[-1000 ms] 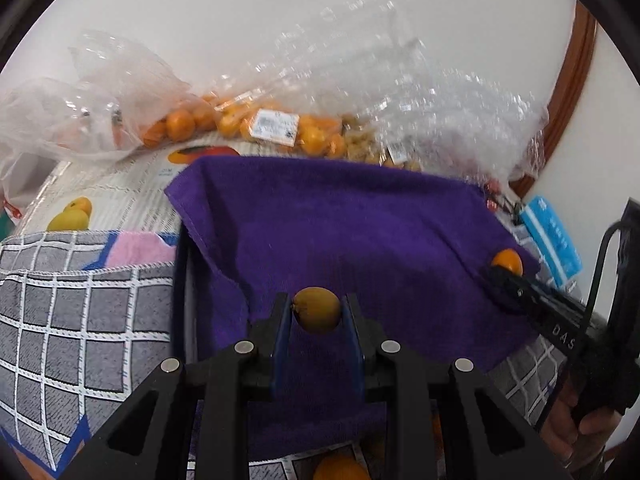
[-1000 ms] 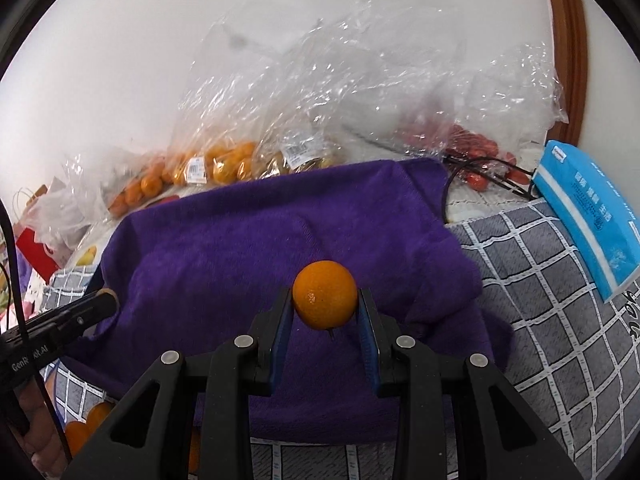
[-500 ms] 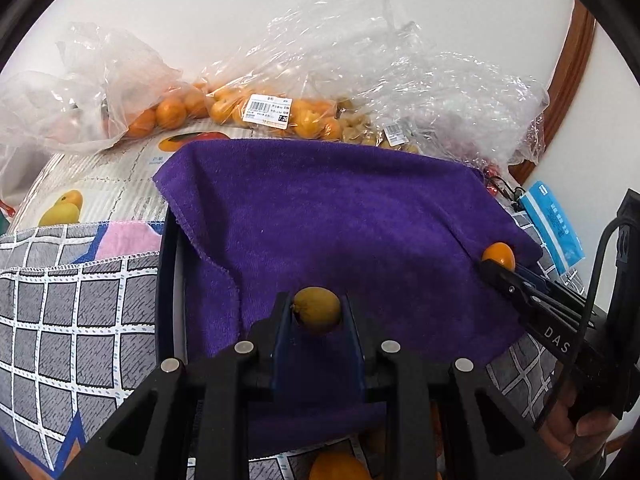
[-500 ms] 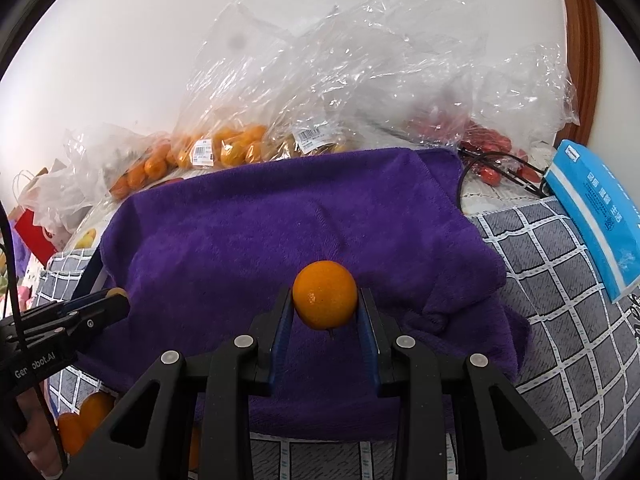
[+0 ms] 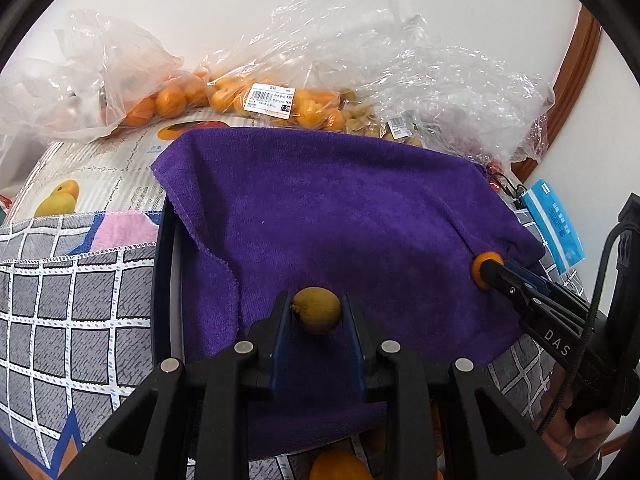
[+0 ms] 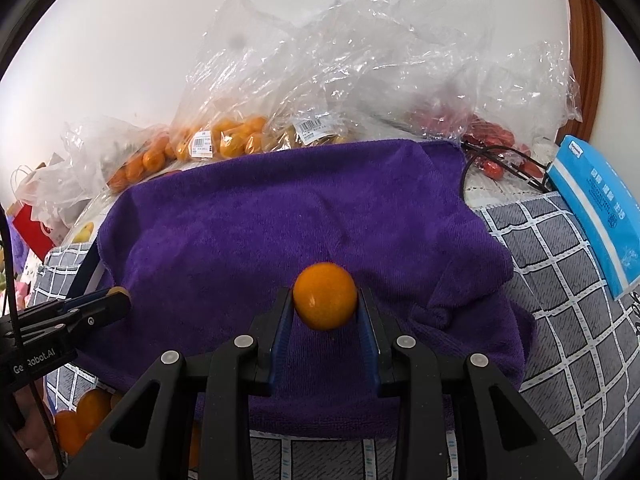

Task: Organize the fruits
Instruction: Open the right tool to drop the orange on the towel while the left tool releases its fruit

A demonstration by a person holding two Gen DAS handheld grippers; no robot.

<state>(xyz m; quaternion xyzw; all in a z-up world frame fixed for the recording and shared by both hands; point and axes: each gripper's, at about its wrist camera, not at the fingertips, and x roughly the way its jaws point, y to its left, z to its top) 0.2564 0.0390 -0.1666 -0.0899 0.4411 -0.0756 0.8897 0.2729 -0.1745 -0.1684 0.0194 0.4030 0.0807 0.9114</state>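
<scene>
Spread over the grey checked cloth, a purple terry towel lies beneath both claws. Left gripper clamps a small yellow-brown oval fruit; right gripper clamps a round orange citrus. Clear plastic bags of oranges sit behind.

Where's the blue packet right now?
The blue packet lies at the right edge of the right wrist view, on the grey checked cloth just right of the purple towel, near the bagged red fruit.
</scene>
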